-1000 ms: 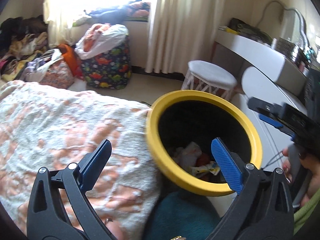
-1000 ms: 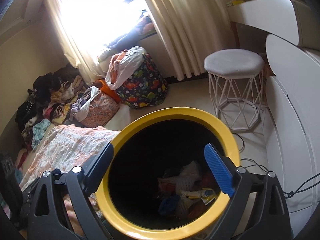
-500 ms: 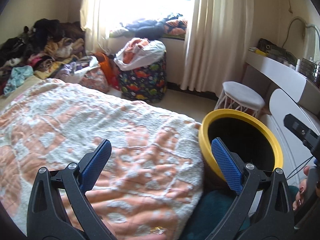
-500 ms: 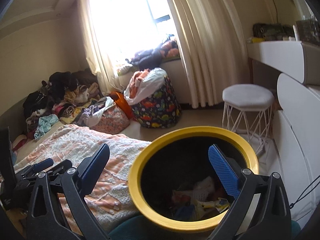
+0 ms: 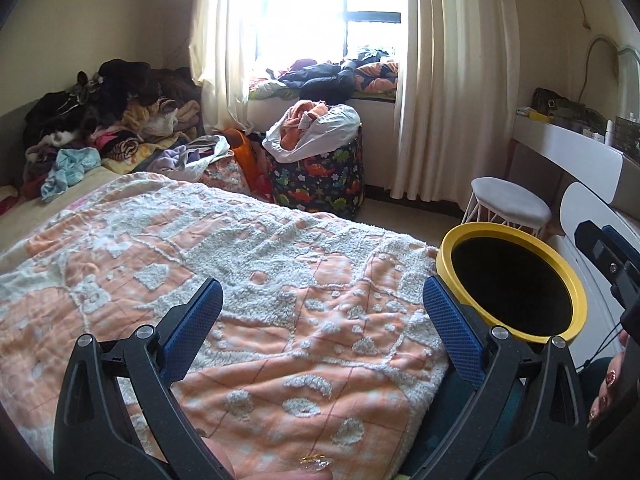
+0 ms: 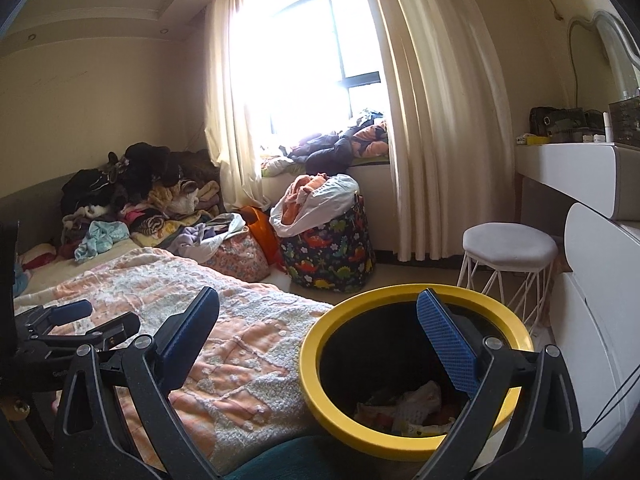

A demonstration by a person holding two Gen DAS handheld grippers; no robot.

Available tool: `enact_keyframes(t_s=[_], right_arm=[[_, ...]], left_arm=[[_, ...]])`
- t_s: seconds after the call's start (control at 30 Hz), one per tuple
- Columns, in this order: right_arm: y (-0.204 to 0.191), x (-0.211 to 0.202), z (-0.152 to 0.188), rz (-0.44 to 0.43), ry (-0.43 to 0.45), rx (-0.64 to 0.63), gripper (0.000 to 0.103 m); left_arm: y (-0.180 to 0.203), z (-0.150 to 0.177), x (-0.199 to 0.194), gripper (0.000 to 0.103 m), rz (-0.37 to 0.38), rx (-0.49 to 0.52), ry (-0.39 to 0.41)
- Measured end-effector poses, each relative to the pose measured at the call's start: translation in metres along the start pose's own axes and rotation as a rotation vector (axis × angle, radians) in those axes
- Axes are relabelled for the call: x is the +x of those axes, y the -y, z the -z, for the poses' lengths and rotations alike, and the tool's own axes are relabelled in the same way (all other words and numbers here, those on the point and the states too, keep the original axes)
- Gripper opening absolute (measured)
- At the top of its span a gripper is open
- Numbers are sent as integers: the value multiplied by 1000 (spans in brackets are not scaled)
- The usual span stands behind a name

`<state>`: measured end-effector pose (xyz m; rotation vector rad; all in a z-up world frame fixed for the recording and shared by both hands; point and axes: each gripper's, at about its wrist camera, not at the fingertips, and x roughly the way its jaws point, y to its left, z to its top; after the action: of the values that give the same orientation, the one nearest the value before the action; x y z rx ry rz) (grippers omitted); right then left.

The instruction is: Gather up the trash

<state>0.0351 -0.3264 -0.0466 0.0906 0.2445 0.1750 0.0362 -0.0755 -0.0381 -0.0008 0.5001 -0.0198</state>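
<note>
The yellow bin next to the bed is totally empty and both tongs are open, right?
Not quite. The yellow bin isn't empty: the right wrist view shows crumpled trash lying at its bottom. The rest is right: it stands next to the bed, and the left tongs and right tongs are both open.

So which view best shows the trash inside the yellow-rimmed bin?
The right wrist view: it looks down into the bin, showing crumpled trash at the bottom. The left wrist view shows only the rim and a dark interior.
</note>
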Motion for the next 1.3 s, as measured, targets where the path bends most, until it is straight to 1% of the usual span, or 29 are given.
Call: enact_keyframes(t_s=[0.17, 0.4, 1.3], right_arm=[[-1, 0, 1, -2, 3, -12, 96], [0, 2, 2, 13, 1, -1, 96], [3, 3, 5, 17, 2, 5, 96]], left_arm=[[-1, 2, 0, 92, -6, -18, 7], [0, 3, -1, 92, 1, -18, 10], [1, 2, -1, 92, -3, -22, 12]])
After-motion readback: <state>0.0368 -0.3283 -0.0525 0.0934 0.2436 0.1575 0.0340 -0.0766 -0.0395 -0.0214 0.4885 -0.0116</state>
